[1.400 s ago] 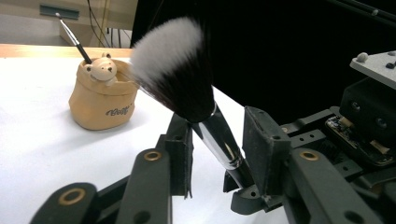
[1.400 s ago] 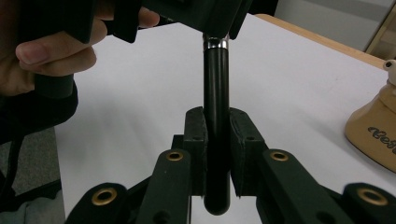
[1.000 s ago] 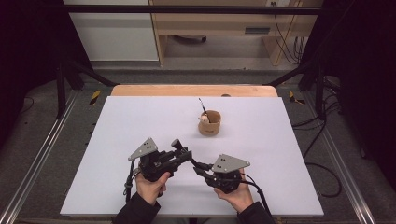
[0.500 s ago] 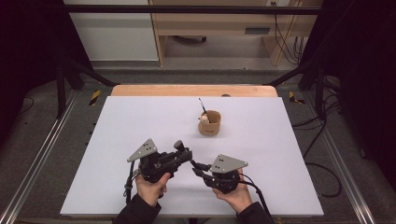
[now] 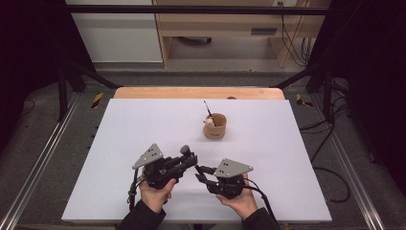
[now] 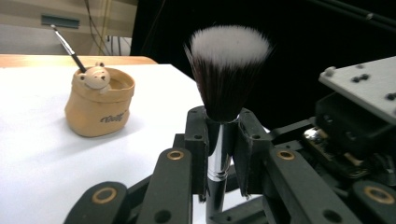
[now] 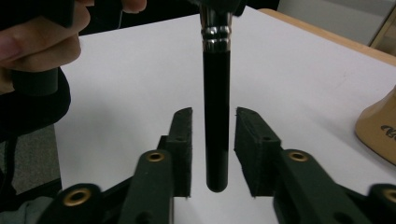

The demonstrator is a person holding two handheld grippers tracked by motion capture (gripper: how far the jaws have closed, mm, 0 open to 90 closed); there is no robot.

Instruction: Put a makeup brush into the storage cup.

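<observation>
I am working at a broad white rectangular tabletop (image 5: 143,143) with a strip of pale wood along its far edge; grey floor, black frame posts, loose cables and a light wooden cabinet are standing around and behind it in a dim room.

Progress, as I am judging it: the handover is about half done. My left tool (image 5: 187,162) is clamping the black-handled makeup brush with the chrome ferrule and white-tipped bristles (image 6: 223,88) at the ferrule, pads pressing on both sides, so the brush is being carried clear of the tabletop near its front edge. My right tool (image 7: 213,154) has just been opening: its jaws are now standing apart on either side of the black handle, with a gap showing on each side, so it is gripping nothing.

What is left: the brush is not yet in the small tan sack-shaped ceramic holder with the bear figure on its rim (image 5: 214,126), which is standing well apart, toward the far middle of the tabletop. A thin black-handled brush (image 6: 68,45) is already leaning in it. I am expecting the remaining work to be carrying the big brush over with the left tool and lowering it handle-first into that holder.
</observation>
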